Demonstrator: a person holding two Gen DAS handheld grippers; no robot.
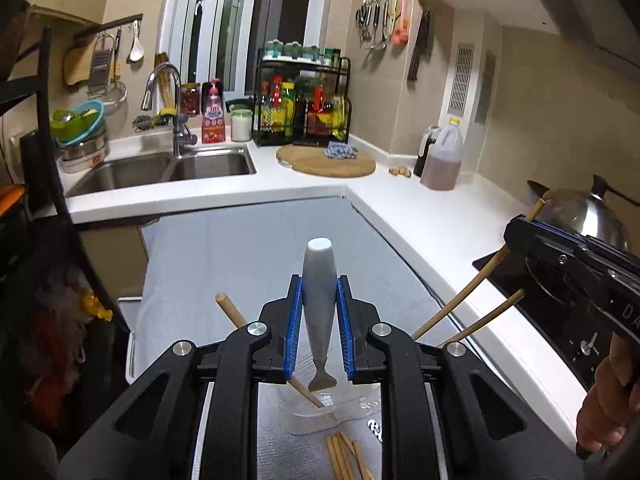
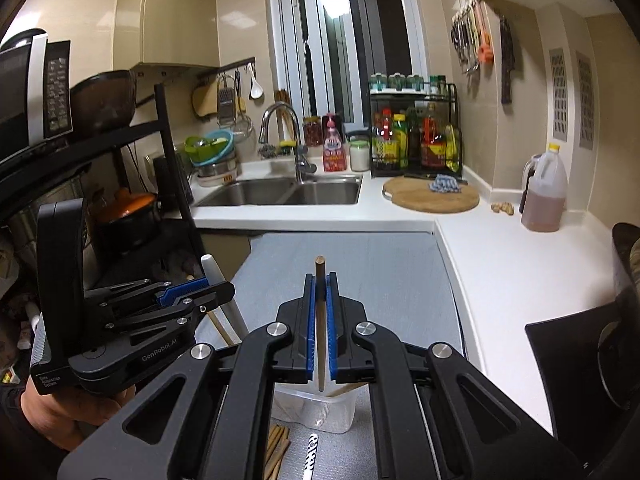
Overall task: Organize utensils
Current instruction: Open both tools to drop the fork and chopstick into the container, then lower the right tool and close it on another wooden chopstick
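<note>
My left gripper [image 1: 319, 320] clamps its ribbed blue pads on a smooth grey, white-capped utensil handle [image 1: 318, 280], held upright over a clear plastic container [image 2: 316, 408]. My right gripper [image 2: 320, 328] pinches a round wooden chopstick [image 2: 320, 320] upright above the same container. More chopsticks [image 1: 344, 456] lie flat on the silvery textured mat [image 1: 240, 248], at its near edge.
</note>
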